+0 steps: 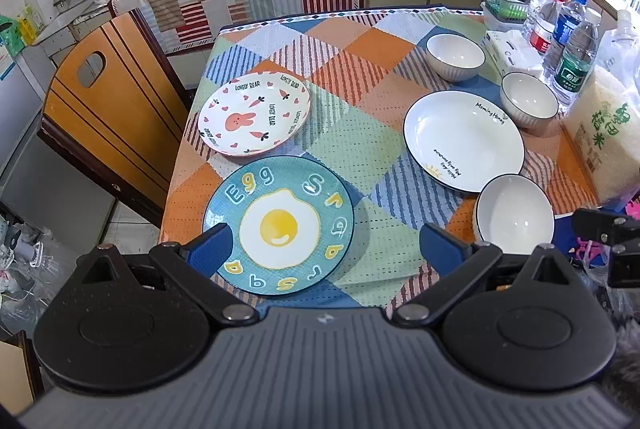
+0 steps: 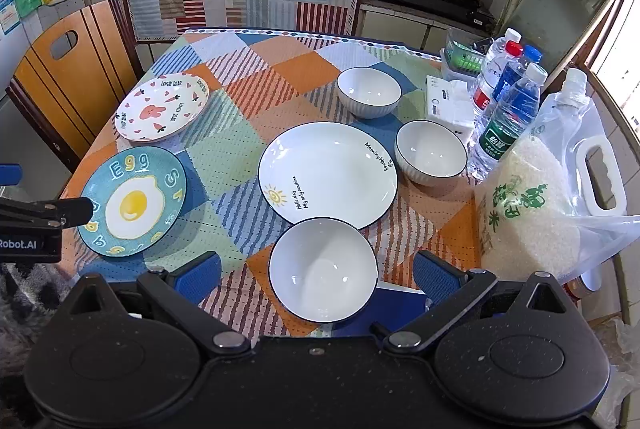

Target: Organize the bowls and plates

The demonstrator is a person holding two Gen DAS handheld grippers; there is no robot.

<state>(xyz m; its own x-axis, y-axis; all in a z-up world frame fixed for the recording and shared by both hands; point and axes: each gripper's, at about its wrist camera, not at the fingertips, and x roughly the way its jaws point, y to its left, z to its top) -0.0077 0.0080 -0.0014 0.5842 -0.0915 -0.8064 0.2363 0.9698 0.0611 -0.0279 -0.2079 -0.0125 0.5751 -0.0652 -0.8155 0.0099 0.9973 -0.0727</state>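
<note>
While both pairs of tongs hover above the near edge of the desk (image 2: 280, 69), we see nothing gripped in either. Our left tongs (image 1: 326, 249) stand wide, their blue pads either side of the teal egg plate (image 1: 278, 225), which lies flat on the checked cloth at the near left. Our right tongs (image 2: 316, 275) are spread wide too, flanking the nearest white bowl (image 2: 323, 269) without visibly touching it.

Beyond the egg plate, and just beside it, lies the pink rabbit plate (image 1: 254, 115) at the left edge, close to a wooden chair (image 1: 108, 101). The large white plate (image 2: 328, 175) sits in the middle right of the desk; the nearest bowl overlaps its near rim in the right wrist view, though we cannot tell whether they touch. A second white bowl (image 2: 431, 153) stands just right of that plate, and a third white bowl (image 2: 369, 92) stands beyond it, apart from the others.

Along the right edge we see water bottles (image 2: 510, 117), a tissue pack (image 2: 448, 105) and a clear bag of rice (image 2: 536, 205).
</note>
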